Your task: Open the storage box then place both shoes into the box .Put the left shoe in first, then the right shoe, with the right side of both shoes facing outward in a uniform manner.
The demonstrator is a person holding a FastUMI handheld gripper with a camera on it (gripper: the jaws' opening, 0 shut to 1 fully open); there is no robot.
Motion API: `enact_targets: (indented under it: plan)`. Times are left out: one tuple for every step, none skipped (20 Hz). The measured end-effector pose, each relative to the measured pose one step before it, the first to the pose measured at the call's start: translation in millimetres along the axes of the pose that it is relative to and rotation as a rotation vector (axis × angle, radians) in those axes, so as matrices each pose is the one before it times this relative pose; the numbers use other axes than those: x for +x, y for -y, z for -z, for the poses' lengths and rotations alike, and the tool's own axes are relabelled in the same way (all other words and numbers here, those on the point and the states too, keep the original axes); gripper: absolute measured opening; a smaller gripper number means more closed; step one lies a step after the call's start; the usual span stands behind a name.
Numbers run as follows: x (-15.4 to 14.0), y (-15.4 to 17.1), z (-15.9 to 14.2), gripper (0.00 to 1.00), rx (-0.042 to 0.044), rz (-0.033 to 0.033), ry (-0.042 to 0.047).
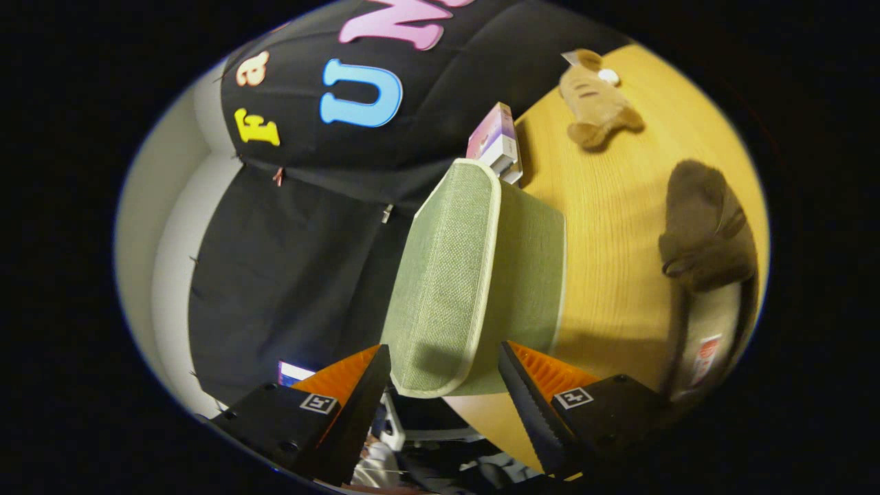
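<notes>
While hand-held gripper gapes — storage box ahead | shoe, plush toy beyond

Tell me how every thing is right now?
tool: fingers open, either side of the box's near corner, not pressing it.
green storage box: shut, lid on, standing on the table.
brown shoe: out on the table, beside the box.
plush toy: lying on the table.
small carton: behind the box.
</notes>
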State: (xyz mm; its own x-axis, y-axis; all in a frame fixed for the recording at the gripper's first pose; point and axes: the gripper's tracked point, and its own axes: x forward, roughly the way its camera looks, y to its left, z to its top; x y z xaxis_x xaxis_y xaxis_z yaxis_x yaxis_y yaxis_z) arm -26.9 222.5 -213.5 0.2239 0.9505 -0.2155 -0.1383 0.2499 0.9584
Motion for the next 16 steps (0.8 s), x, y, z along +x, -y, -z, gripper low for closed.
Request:
enact_targets:
  plan:
    - [4.83,0.58,-0.25,0.98,0.04658,-0.0315,-0.00612]
    - [5.44,2.74,3.31,0.96,0.03781,-0.01327,-0.01595]
    - [2.92,3.81,2.59,0.96,0.02107,-0.00539,-0.01728]
    - [3.21,1.06,0.24,0.96,0.01203,-0.00565,-0.00963]
    - [2.24,0.95,-0.21,0.96,0.01438,-0.00776,-0.00789]
    - [1.23,-0.09,-0.49,0.96,0.01912,-0.01557,-0.0067]
    - [1.88,-2.87,-2.53,0.96,0.0287,-0.0218,-0.00294]
    - [2.86,-2.36,-2.96,0.96,0.03089,-0.02334,-0.00151]
    - [2.76,-1.95,-2.41,0.95,0.03216,-0.01612,-0.0003]
    - [1.29,-4.64,1.53,0.95,0.03048,-0.02227,-0.00676]
    - [-0.06,-0.06,-0.23,0.94,0.01477,0.00546,0.00229]
    - [-2.49,-1.02,-1.65,0.73,0.00873,-0.00577,-0.0042]
    - [-0.78,-5.59,1.3,0.73,0.01513,-0.01817,-0.01058]
    - [-2.41,-10.23,1.53,0.73,0.01542,-0.02646,-0.00648]
    - [-2.28,-12.87,1.33,0.73,0.01389,-0.02782,-0.00327]
    - [-4.85,-11.09,2.14,0.73,0.01459,-0.02645,-0.00077]
